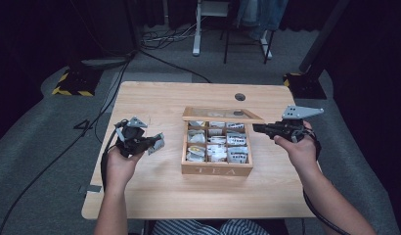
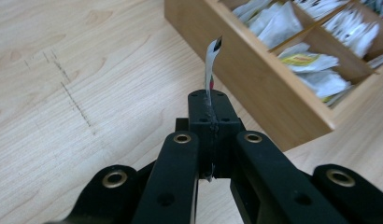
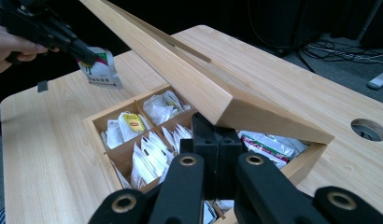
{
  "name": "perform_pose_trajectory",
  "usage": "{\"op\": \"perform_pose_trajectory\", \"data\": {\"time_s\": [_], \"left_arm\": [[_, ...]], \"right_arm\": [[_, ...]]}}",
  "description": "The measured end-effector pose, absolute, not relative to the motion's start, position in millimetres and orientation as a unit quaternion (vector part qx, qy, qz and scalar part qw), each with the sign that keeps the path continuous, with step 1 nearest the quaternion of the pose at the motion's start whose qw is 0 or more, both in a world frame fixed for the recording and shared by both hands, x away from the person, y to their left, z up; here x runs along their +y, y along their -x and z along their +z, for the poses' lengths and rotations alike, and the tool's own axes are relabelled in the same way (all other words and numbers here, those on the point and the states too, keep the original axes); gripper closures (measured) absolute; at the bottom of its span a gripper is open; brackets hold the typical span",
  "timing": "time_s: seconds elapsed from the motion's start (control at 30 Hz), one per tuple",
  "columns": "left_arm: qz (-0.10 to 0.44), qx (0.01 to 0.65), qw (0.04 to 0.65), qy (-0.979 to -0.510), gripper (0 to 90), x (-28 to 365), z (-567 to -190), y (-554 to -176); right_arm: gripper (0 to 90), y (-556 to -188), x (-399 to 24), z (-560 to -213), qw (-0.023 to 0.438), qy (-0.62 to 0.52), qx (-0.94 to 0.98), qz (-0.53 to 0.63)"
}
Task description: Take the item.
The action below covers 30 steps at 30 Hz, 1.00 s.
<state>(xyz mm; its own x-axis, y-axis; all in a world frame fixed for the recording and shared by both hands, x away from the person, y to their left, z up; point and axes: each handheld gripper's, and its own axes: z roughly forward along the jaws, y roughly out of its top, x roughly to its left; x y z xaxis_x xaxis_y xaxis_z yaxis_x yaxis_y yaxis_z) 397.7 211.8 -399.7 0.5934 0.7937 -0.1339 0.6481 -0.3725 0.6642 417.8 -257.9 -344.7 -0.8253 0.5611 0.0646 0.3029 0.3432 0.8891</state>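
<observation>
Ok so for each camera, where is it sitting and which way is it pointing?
High view: above the person's side, looking forward and down on the table; both forearms, the left tool and the right tool show.
Left gripper view: on the left tool, looking down at the table beside the tea box; its black jaws pinch a tea bag.
Right gripper view: on the right tool, under the raised lid, facing across the box.
Shared: the right gripper view and the high view both show the left tool holding the tea bag.
</observation>
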Motion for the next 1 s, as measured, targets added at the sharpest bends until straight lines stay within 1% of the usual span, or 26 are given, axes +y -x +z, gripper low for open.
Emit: {"op": "perform_pose_trajectory", "data": {"time_s": [0.27, 0.57, 0.8, 0.93, 1.0], "left_arm": [[0.091, 0.461, 0.351, -0.810, 89.8, 226.1, -416.8, -407.9], [0.077, 0.483, 0.343, -0.802, 89.7, 233.2, -436.6, -418.4], [0.078, 0.492, 0.347, -0.795, 89.0, 236.6, -442.0, -420.9], [0.094, 0.501, 0.325, -0.797, 81.6, 237.5, -444.9, -421.3], [0.101, 0.506, 0.319, -0.795, 74.7, 237.7, -445.3, -421.8]], "right_arm": [[90.0, -418.7, -257.4, -345.4, 0.127, -0.267, 0.810, 0.506], [90.0, -419.0, -257.2, -344.7, 0.128, -0.267, 0.811, 0.505], [90.0, -419.0, -257.1, -345.0, 0.128, -0.267, 0.811, 0.505], [90.0, -418.9, -257.2, -345.3, 0.127, -0.267, 0.811, 0.505], [90.0, -418.8, -257.2, -345.4, 0.127, -0.267, 0.811, 0.505]]}}
